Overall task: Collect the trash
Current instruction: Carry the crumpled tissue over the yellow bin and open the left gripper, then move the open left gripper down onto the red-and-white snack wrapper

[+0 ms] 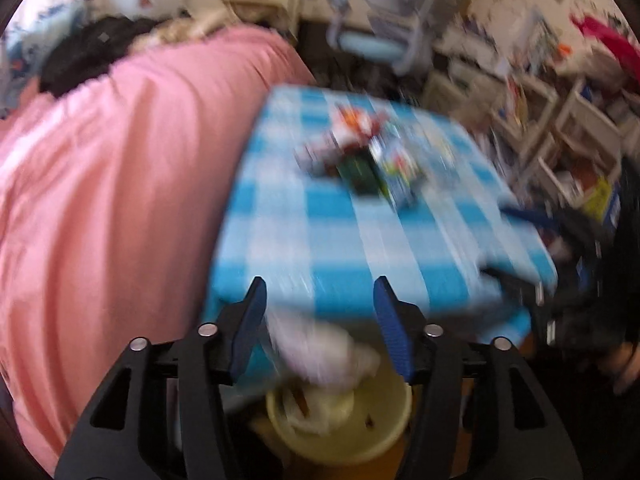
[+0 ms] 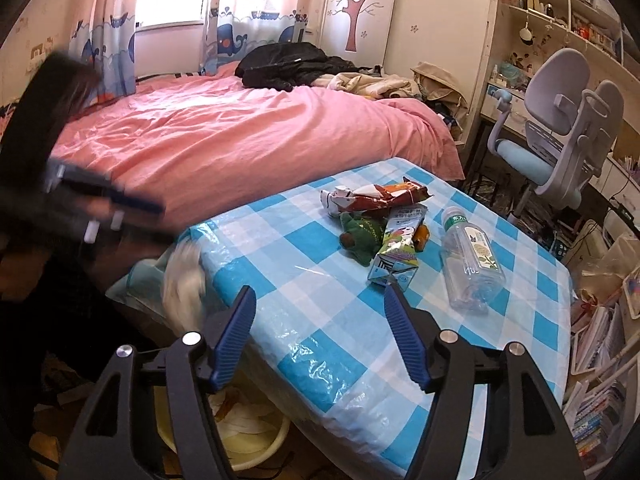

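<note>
The left gripper is seen with its jaws parted and nothing pressed between the pads; a crumpled white tissue hangs blurred in the gap just beyond and below them, apparently dropping free. Directly beneath it stands a yellow bin on the floor, with pale paper already inside. The step in hand is judged to be the release of a piece of trash into that bin.

The right gripper is held with its jaws spread and empty, above the near edge of the checked table. Just ahead of its right finger lies a drink carton, with a green plush toy and a snack wrapper farther ahead, and a clear plastic bottle ahead to the right. The same tissue is seen to its left at the table's corner.

For the next move, a reach forward to the carton is called for, the jaws being closed across its narrow sides. The toy is probably not trash and should be left.
</note>
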Tool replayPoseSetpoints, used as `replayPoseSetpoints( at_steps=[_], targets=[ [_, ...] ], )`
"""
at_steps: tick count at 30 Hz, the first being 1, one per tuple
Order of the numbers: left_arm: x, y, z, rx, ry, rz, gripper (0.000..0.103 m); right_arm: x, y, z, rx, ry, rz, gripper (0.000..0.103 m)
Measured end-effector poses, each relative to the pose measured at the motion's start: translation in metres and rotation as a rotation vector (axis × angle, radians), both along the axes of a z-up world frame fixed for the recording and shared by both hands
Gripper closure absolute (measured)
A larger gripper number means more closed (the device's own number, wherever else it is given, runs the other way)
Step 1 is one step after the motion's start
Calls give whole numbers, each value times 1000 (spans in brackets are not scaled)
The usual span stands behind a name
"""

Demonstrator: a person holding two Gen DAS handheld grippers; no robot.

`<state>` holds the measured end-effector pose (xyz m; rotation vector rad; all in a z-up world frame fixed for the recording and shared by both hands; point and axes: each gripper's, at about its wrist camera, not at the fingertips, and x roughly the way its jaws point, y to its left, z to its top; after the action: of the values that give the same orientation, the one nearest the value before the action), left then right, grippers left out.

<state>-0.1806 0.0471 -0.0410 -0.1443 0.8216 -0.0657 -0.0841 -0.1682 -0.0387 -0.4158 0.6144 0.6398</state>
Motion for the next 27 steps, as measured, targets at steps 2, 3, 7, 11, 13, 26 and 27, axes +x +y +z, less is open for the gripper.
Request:
replayPoseSetpoints(
  at_steps=[2, 3, 7, 11, 13, 26, 27],
  targets=[
    [16, 10, 11, 4, -45, 48, 46, 2, 5, 0, -19, 4, 13, 37],
    [23, 14, 14, 5, -59, 65, 46, 2, 8, 1, -30, 0, 23, 36],
    [64, 23, 27, 6, -98, 115, 46, 5, 16, 5, -79, -45, 63, 28],
    [110, 11, 42, 29, -126, 129, 45, 24, 9, 2, -19, -7, 12, 28],
    [132, 0, 47, 37, -149, 121, 43, 34, 7, 2, 8, 8, -23, 28],
    [175, -18, 42, 42, -125, 123, 33, 45, 15, 2, 17, -34, -60, 27],
    [174, -17, 43, 42, -129, 122, 31, 46, 16, 3, 17, -37, -59, 27]
  ],
)
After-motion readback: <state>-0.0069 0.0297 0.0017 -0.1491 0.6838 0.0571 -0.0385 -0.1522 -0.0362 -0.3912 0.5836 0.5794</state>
